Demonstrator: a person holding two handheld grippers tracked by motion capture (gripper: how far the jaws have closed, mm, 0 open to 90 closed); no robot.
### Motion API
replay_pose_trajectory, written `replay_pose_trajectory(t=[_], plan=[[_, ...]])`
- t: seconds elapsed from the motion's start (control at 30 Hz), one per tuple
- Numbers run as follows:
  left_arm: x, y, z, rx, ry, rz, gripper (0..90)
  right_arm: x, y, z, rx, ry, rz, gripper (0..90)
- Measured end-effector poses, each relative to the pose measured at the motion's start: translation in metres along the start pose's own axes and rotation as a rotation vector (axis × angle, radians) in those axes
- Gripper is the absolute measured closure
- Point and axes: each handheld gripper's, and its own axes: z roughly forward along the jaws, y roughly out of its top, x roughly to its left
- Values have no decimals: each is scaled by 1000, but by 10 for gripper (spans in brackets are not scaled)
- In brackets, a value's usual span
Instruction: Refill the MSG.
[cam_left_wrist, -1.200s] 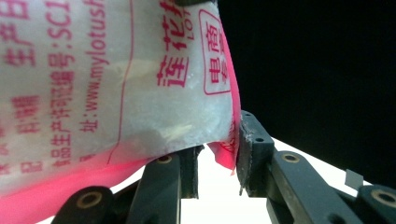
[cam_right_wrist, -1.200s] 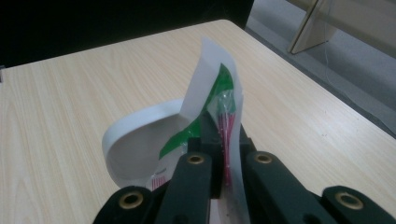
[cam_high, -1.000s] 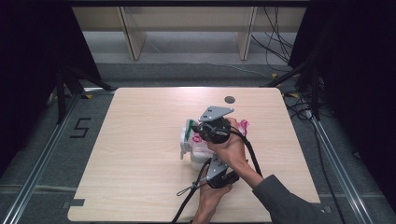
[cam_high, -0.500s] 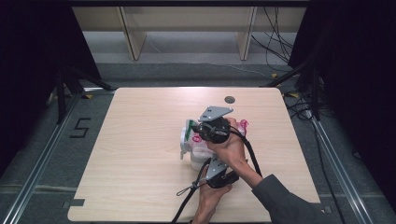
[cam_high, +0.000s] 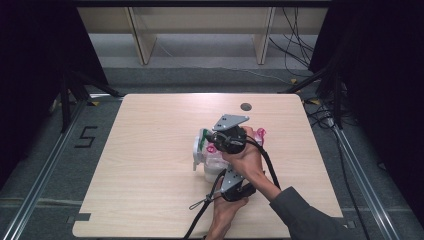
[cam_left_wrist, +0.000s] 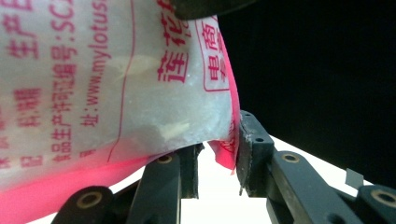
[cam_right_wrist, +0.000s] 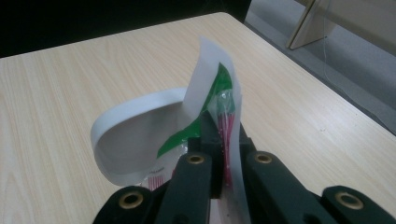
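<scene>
A clear bag of white grains with pink print lies at the table's middle. My left gripper comes from the near side, its jaws closed on the bag's pink bottom corner. A white pouch with a green patch curls open at the bag's left. My right gripper is shut on that pouch's edge together with a strip of red-striped clear film. In the high view the right gripper points left above the bag, and a hand covers much of the bag.
A dark round hole sits in the wooden table near its far edge. Pale shelf legs stand behind the table, and cables run on the floor at the right.
</scene>
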Motion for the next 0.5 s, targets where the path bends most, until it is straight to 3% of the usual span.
replay_pose_trajectory(t=[0.1,0.23,0.27,0.37,0.5], plan=[[0,0,0,2,1,3,719,-1,0,-1,-6,-8,-14,900],[0,0,0,4,1,7,720,-2,1,-4,-1,9,24,900],[1,-1,3,-31,-21,-2,720,-1,1,-4,-6,10,34,900],[0,1,0,0,1,1,721,-2,1,-4,-3,6,23,900],[0,0,-1,-6,-3,-2,720,0,1,-1,13,10,-6,900]])
